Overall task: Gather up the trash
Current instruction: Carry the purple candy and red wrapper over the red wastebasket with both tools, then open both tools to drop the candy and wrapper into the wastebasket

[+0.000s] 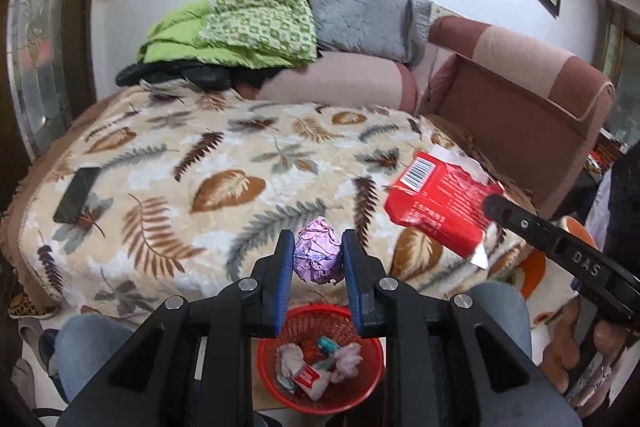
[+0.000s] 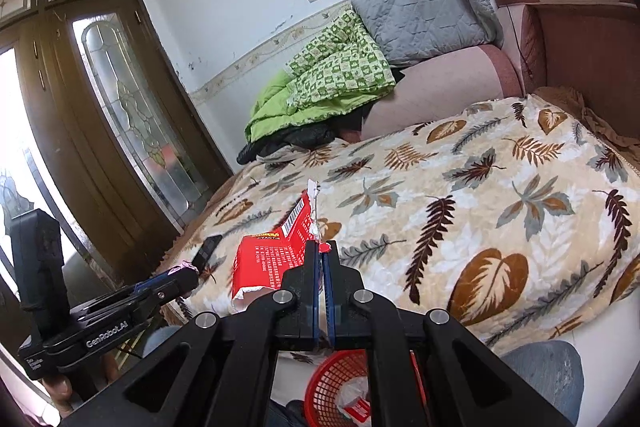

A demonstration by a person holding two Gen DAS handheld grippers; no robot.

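Your left hand-held gripper point(image 1: 314, 261) clamps pink crumpled wrapper point(image 1: 318, 253) over red basket point(image 1: 360, 397) | your right hand-held gripper point(image 2: 321, 259) pinches red packet point(image 2: 272, 261) above bed blanket point(image 2: 460, 195).

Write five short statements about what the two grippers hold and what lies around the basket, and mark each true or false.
1. The left gripper is closed on a crumpled pink wrapper. True.
2. The right gripper is open and empty. False: it is shut on the edge of a red packet.
3. The red basket below the grippers is empty. False: it already holds several pieces of trash.
4. A dark phone lies on the leaf-patterned blanket. True.
5. The green quilt is inside the basket. False: it is piled at the far end of the sofa beside a grey cushion.
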